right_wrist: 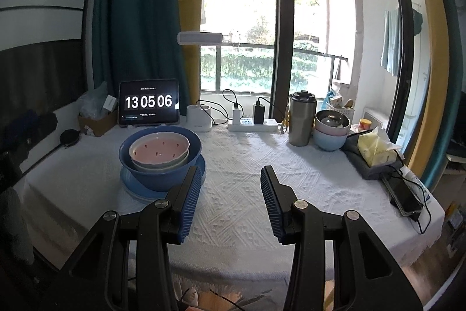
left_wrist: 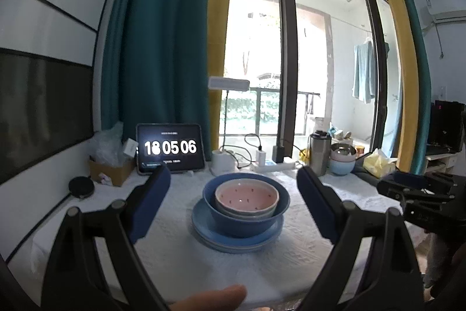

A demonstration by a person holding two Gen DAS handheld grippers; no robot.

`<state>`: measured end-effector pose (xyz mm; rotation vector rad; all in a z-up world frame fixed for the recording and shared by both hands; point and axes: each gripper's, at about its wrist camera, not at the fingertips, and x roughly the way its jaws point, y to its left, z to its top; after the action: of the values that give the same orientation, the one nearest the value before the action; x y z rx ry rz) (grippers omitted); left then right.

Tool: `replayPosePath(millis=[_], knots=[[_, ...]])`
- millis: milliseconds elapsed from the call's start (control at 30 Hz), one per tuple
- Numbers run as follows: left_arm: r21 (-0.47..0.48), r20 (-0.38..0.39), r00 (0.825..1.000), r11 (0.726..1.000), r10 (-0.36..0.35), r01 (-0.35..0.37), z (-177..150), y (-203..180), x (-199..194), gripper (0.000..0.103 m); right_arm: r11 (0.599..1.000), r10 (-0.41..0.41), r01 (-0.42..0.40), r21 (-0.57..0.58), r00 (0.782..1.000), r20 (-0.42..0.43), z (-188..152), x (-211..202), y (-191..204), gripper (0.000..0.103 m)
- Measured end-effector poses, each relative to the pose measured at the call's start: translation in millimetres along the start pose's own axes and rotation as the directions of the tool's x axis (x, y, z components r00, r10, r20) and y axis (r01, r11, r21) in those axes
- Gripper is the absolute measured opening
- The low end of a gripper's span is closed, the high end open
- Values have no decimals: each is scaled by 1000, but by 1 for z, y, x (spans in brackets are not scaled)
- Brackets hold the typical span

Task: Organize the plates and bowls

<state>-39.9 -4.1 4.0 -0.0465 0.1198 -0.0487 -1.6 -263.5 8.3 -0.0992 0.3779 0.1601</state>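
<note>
A stack stands on the white tablecloth: light blue plates (left_wrist: 237, 238) (right_wrist: 131, 188) at the bottom, a dark blue bowl (left_wrist: 246, 220) (right_wrist: 158, 174) on them, and a pink-lined bowl (left_wrist: 247, 194) (right_wrist: 158, 149) nested inside. My left gripper (left_wrist: 233, 179) is open wide, hanging in front of the stack with nothing between its fingers. To the right of the stack, my right gripper (right_wrist: 231, 174) hovers over bare cloth, half open and empty. A second small stack of bowls (left_wrist: 343, 161) (right_wrist: 332, 131), steel on pink on pale blue, sits at the back right.
A tablet clock (right_wrist: 149, 104), a cardboard box (right_wrist: 97, 121), a desk lamp base (right_wrist: 199, 118), a power strip (right_wrist: 253, 124) with chargers and a steel tumbler (right_wrist: 301, 118) line the back edge. A tissue pack (right_wrist: 377, 150) and a phone (right_wrist: 406, 197) lie at the right. A fingertip (left_wrist: 212, 298) shows low.
</note>
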Motion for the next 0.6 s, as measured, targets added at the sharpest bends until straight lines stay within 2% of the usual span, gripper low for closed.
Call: replayPosePath(millis=[200, 600], knots=[[0, 10, 1000, 1000, 25, -25, 0, 2, -2, 90, 1000, 3, -3, 0, 1000, 8, -3, -6, 2, 45], [-5, -1, 1000, 1000, 30, -30, -2, 3, -1, 90, 1000, 2, -2, 5, 1000, 5, -4, -7, 2, 45]])
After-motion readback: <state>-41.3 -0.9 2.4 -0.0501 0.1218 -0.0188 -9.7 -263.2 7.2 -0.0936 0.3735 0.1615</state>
